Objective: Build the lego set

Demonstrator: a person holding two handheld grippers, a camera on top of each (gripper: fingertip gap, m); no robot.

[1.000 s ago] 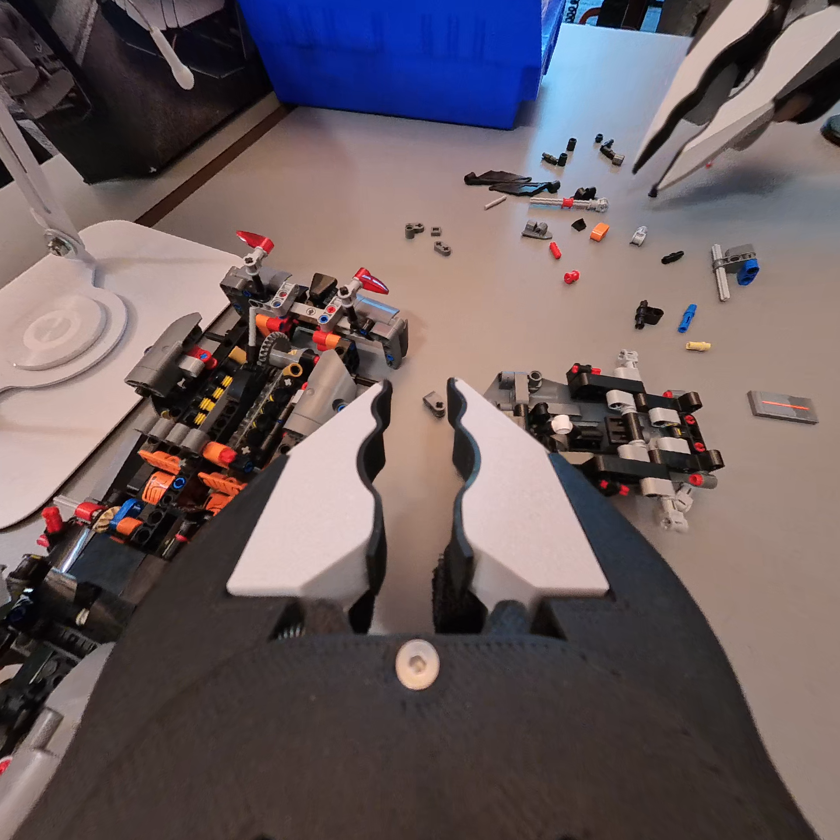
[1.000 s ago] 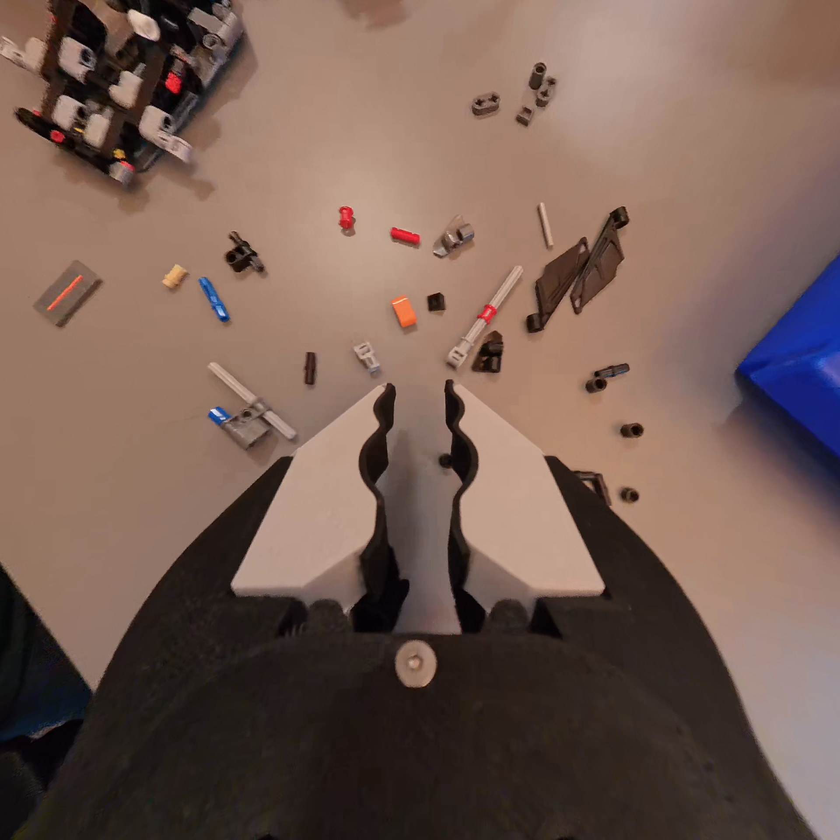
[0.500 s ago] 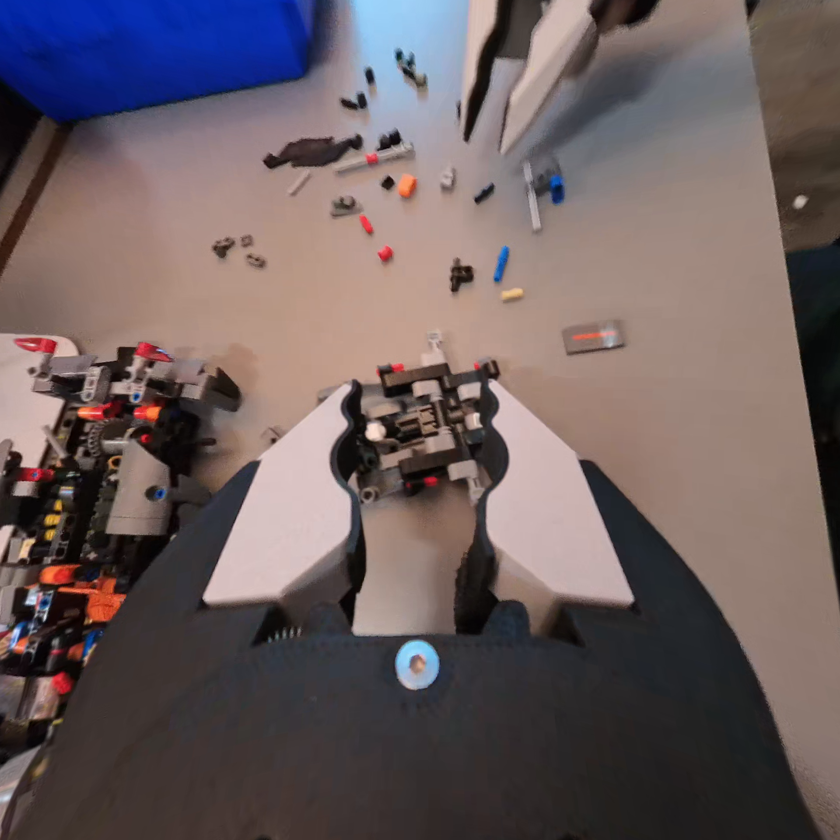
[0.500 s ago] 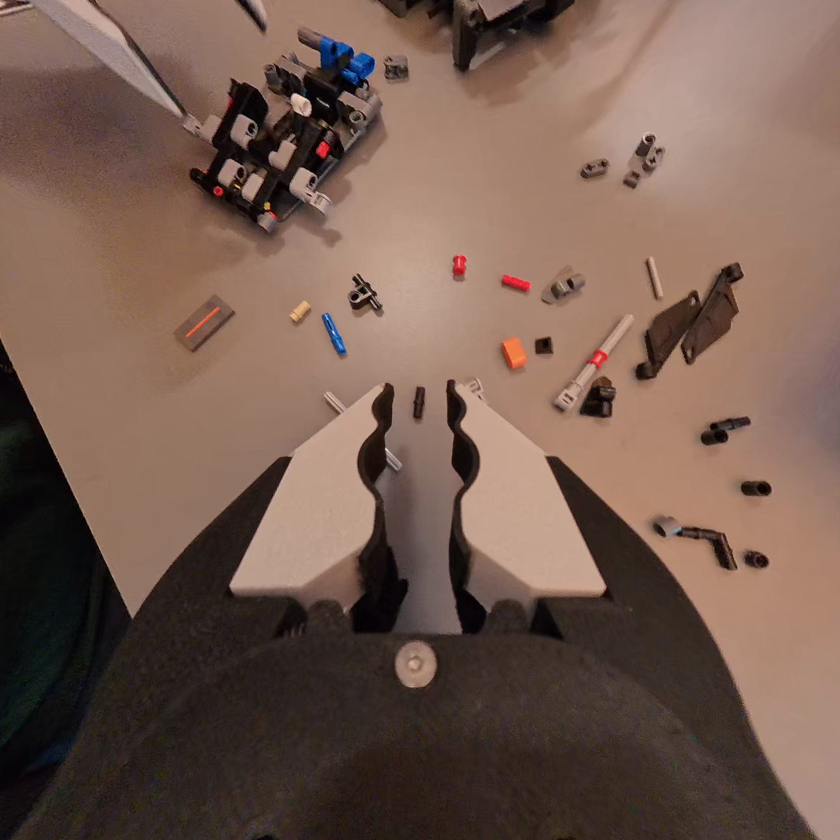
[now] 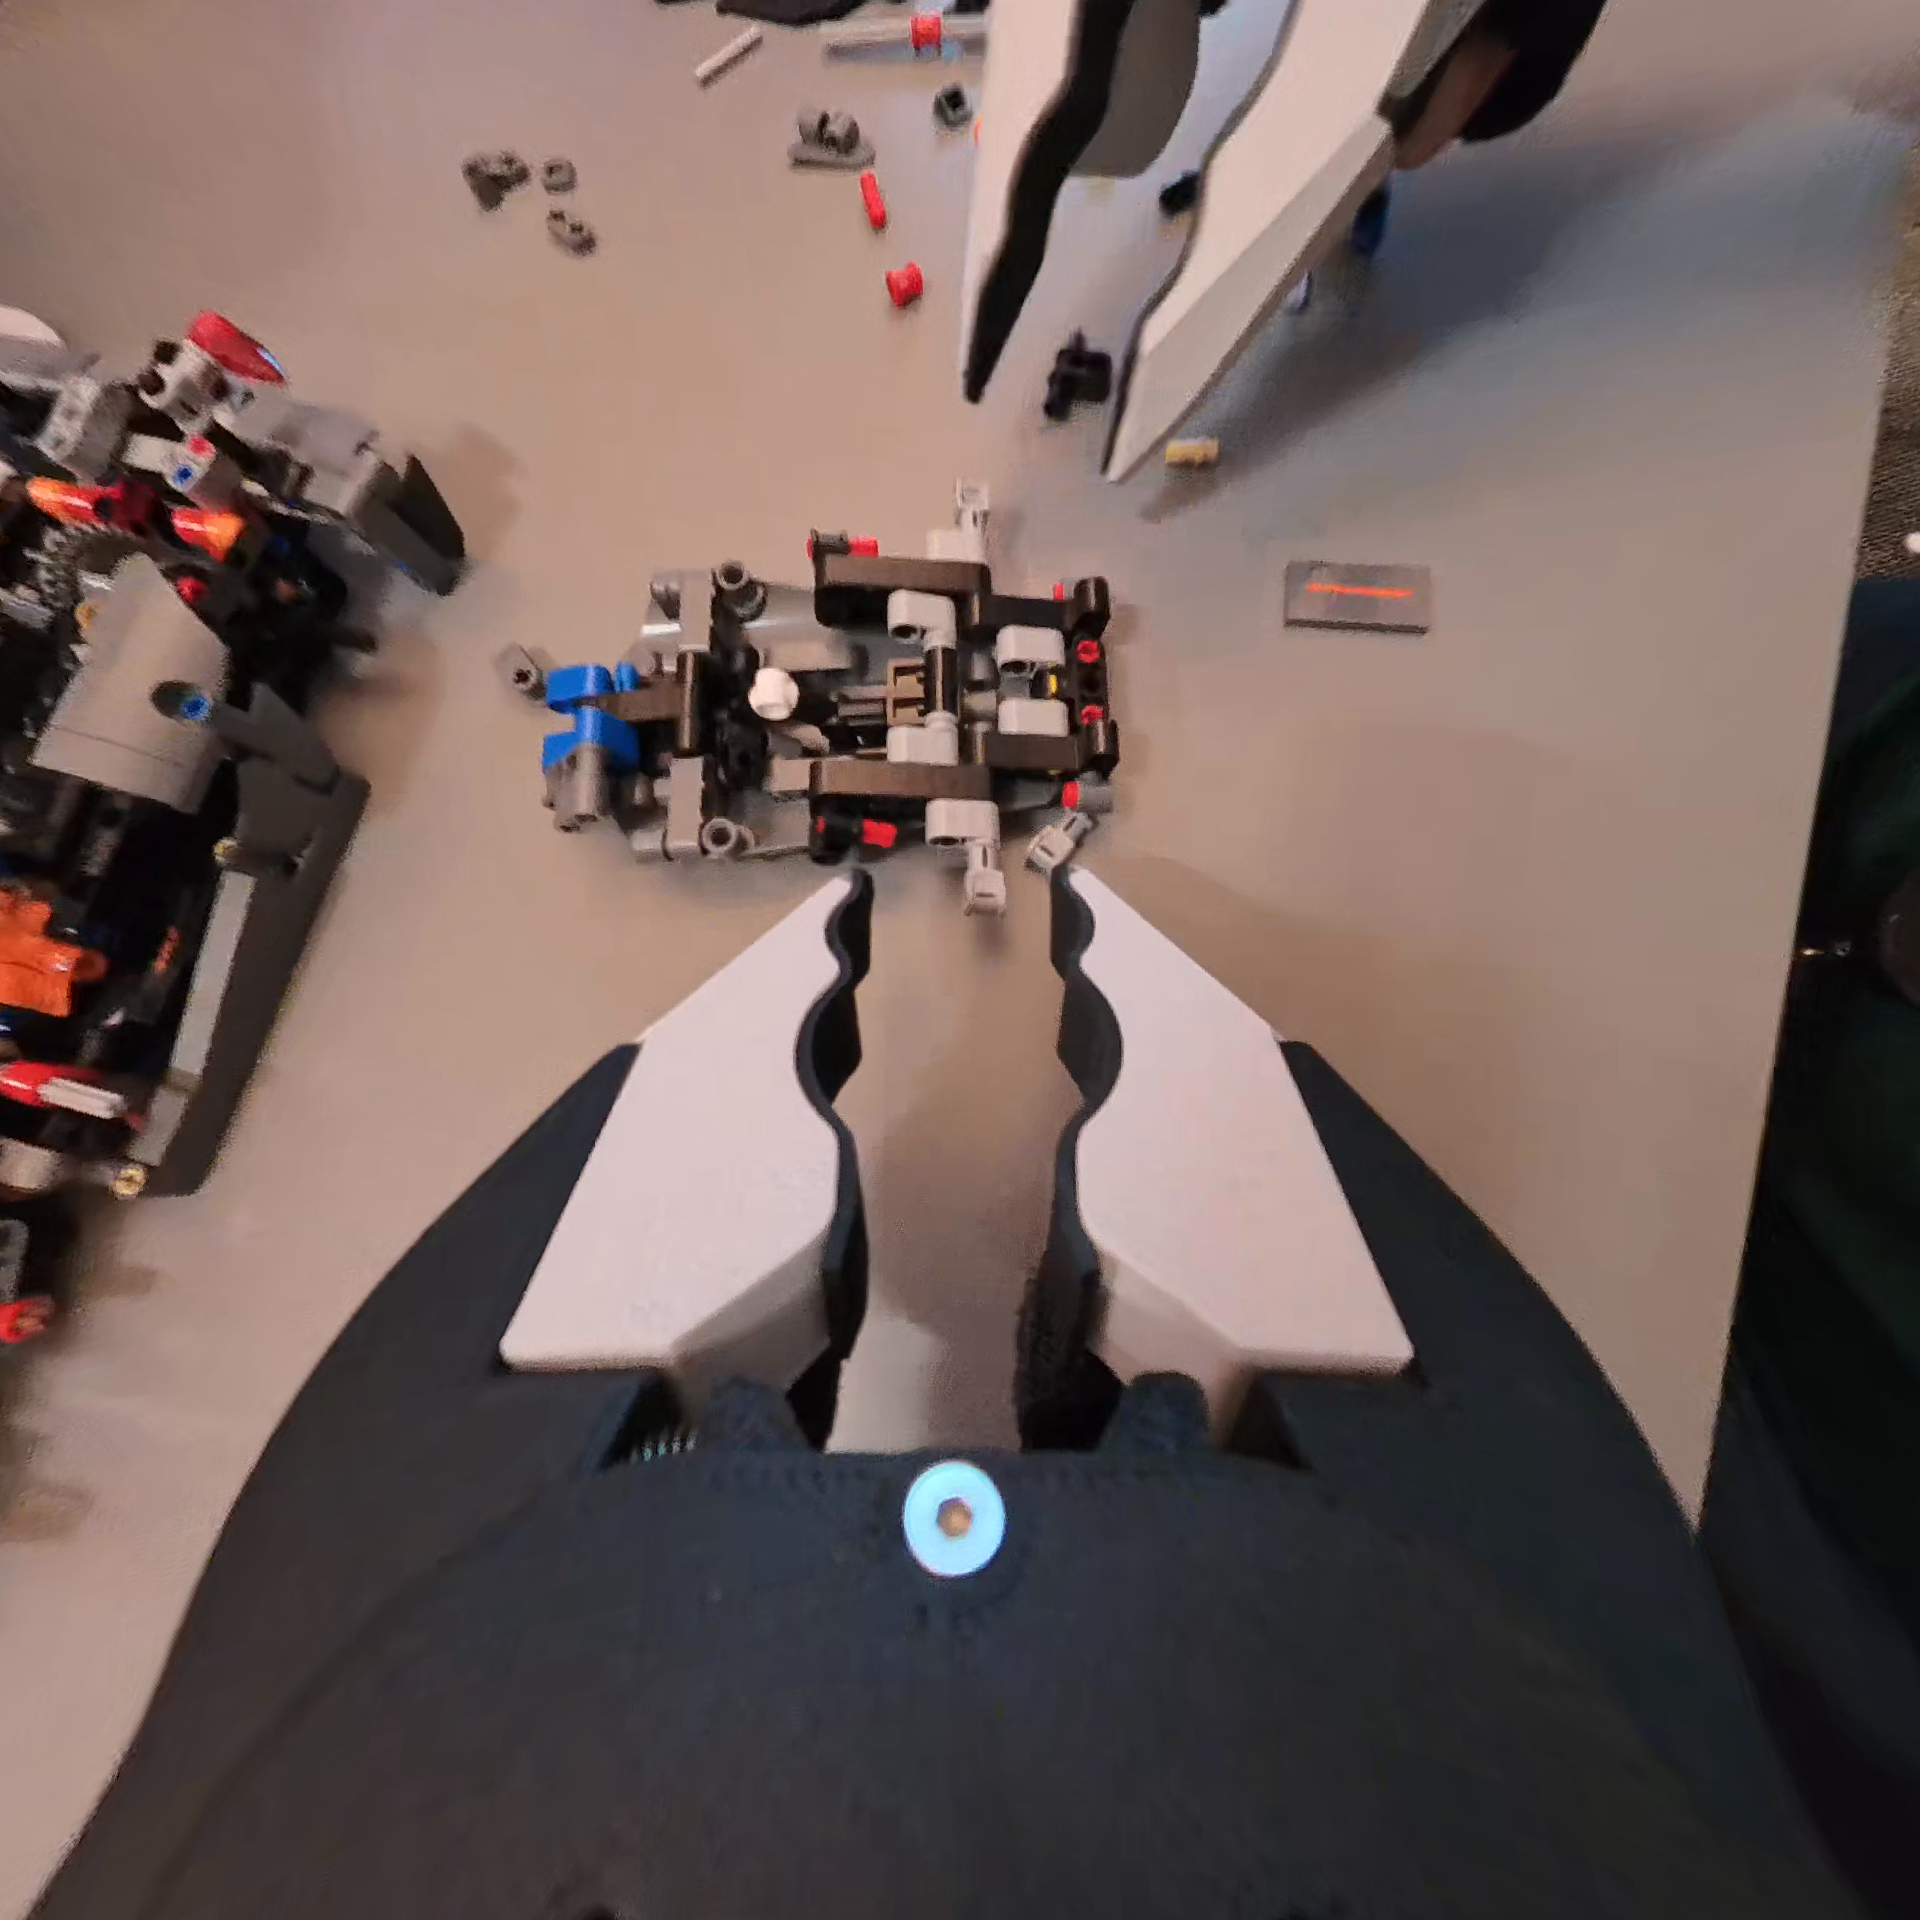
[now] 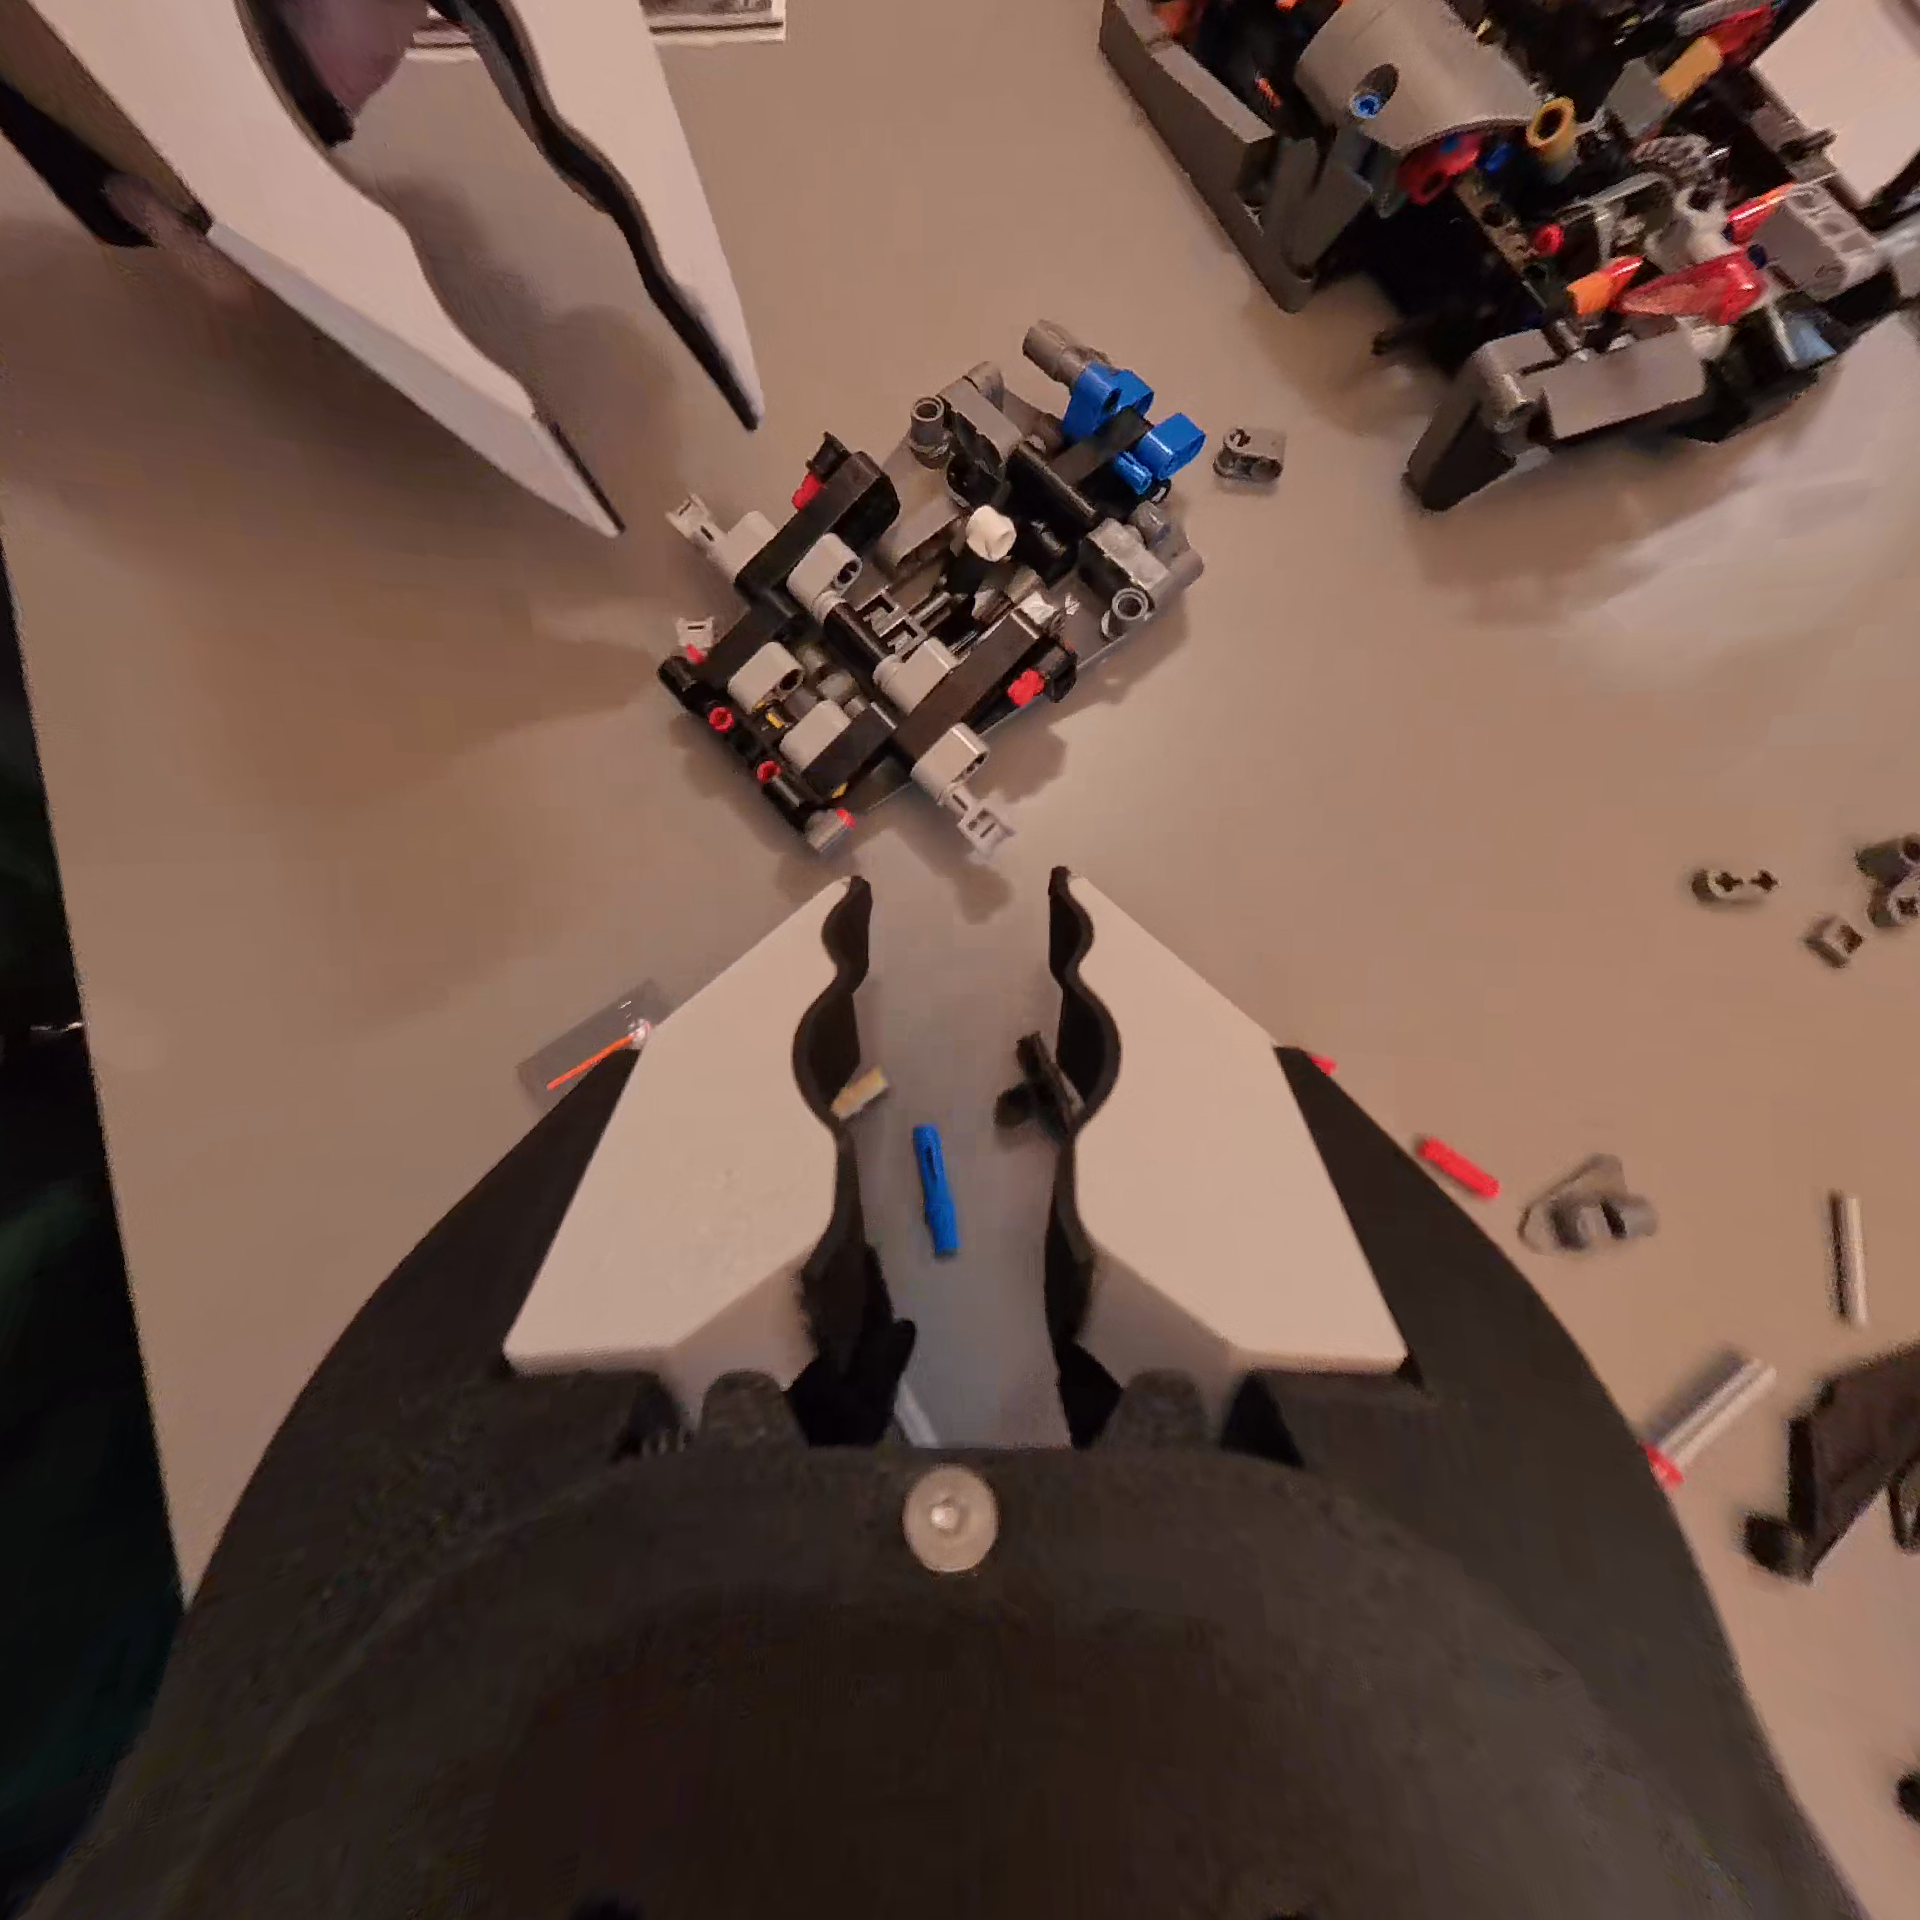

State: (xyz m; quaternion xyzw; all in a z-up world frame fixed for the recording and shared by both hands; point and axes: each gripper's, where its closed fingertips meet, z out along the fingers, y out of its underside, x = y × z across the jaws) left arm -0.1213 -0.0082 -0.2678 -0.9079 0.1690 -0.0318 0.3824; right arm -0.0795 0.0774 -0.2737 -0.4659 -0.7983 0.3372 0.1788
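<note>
A small black and grey lego sub-assembly [image 5: 862, 707] with blue parts at one end lies flat on the grey table; it also shows in the right wrist view [image 6: 925, 592]. My left gripper [image 5: 956, 883] is open and empty, its tips just short of the sub-assembly's near side. My right gripper [image 6: 951, 883] is open and empty, above the table on the opposite side of it; it shows in the left wrist view [image 5: 1049, 416] too. The left gripper shows at the top left of the right wrist view [image 6: 681, 478]. The big lego car build [image 5: 156, 727] stands at the left, also seen in the right wrist view [image 6: 1538, 187].
Loose pieces lie about: a blue pin [image 6: 933, 1184], a tan pin [image 6: 860, 1091] and a black connector [image 6: 1039, 1081] under my right gripper, a dark tile with an orange stripe [image 5: 1356, 594], red pins [image 5: 902, 283], grey bits [image 5: 520, 177]. The table edge [image 5: 1829, 831] runs along the right. Spacing between my two grippers at the tips: around 10 cm.
Both grippers have swung toward the small sub-assembly and now face it from opposite sides. The left gripper has pulled back from straddling it. Both jaws have opened wider.
</note>
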